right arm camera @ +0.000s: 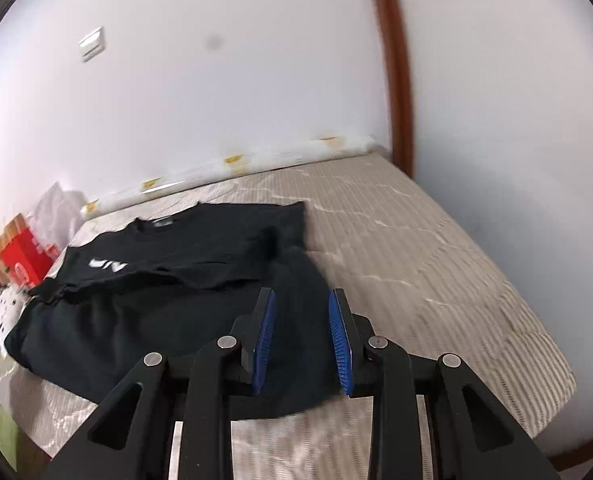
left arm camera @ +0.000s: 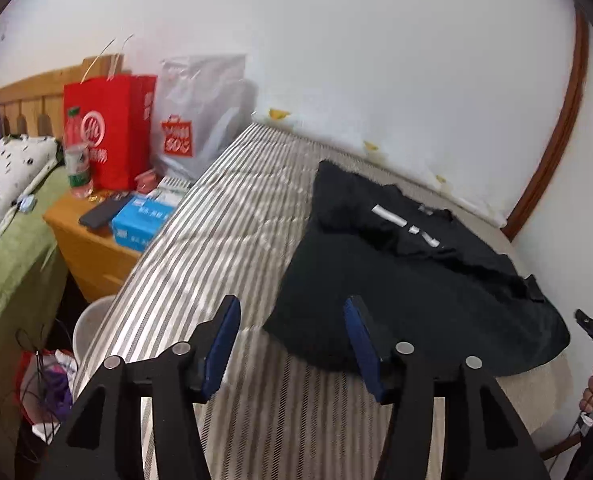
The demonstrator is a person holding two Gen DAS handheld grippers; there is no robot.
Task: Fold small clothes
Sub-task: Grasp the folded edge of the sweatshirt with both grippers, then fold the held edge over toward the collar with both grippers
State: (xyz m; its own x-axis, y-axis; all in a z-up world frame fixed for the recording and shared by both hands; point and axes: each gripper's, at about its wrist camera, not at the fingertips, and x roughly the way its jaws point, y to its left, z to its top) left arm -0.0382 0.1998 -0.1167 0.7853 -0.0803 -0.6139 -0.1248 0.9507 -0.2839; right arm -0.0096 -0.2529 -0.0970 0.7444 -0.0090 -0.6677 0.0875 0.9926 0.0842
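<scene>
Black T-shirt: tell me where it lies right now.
The black T-shirt lies on the striped mattress, toward the white wall; in the left wrist view it sits right of centre, in the right wrist view left of centre.

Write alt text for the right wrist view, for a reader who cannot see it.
A black T-shirt with white lettering lies partly folded on a striped mattress against a white wall. In the foreground the right gripper is open, its blue-padded fingers above the shirt's near edge with nothing between them.

shirt (right arm camera: 168, 280) on mattress (right arm camera: 436, 248), bags (left arm camera: 112, 132) left
</scene>
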